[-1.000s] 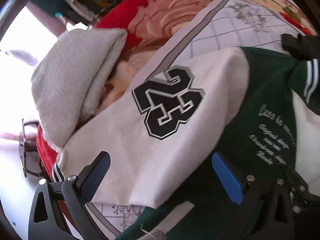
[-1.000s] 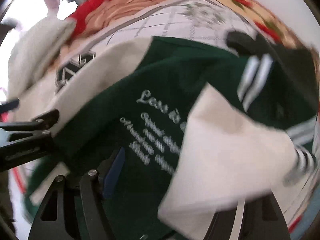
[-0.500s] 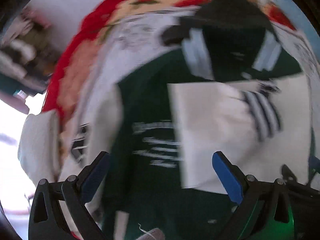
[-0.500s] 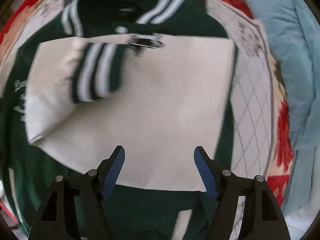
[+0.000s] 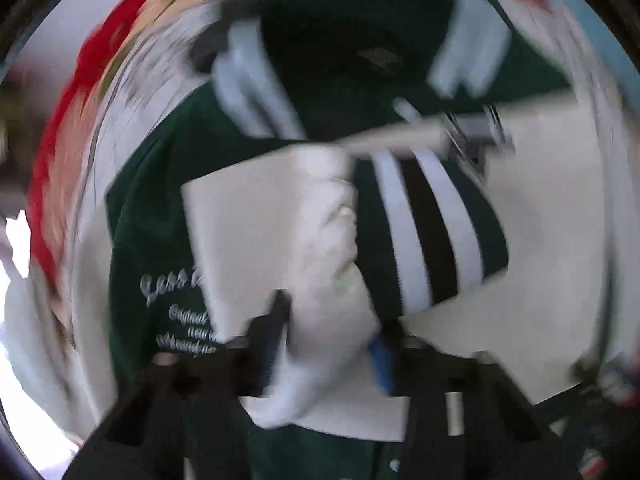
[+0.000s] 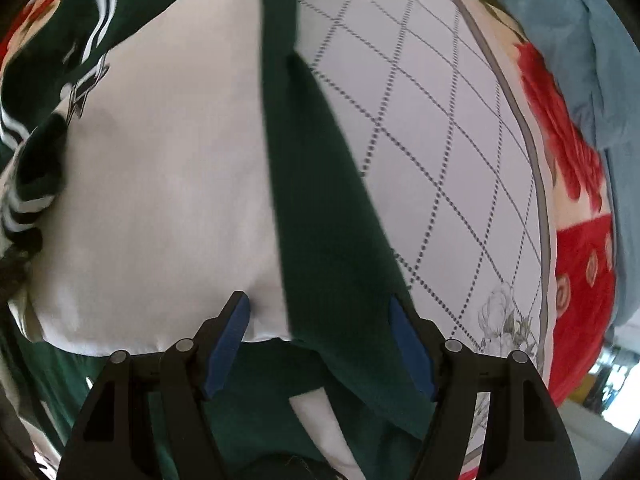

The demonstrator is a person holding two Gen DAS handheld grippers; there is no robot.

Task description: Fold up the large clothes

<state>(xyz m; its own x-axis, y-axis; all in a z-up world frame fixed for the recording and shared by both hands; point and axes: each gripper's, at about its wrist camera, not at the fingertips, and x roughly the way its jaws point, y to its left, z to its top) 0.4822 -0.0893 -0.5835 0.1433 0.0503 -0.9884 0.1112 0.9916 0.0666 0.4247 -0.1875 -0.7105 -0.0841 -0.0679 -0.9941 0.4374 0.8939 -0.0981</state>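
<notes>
A dark green varsity jacket (image 5: 156, 200) with cream sleeves lies spread on the bed. In the blurred left wrist view my left gripper (image 5: 326, 344) is shut on a bunched fold of the cream sleeve (image 5: 328, 248), next to its green, white and black striped cuff (image 5: 424, 224). In the right wrist view my right gripper (image 6: 320, 348) is open, its blue-padded fingers astride the jacket's green edge (image 6: 320, 200) where it meets the cream sleeve (image 6: 160, 160).
A white quilt with a dotted diamond pattern (image 6: 440, 140) lies under the jacket. A red floral blanket (image 6: 576, 240) runs along its edge, with light blue bedding (image 6: 580, 20) beyond. The bed ends at the lower right.
My left gripper swung from the numbered sleeve to the other sleeve and closed on it. My right gripper moved right and down to the jacket's green edge and stays open.
</notes>
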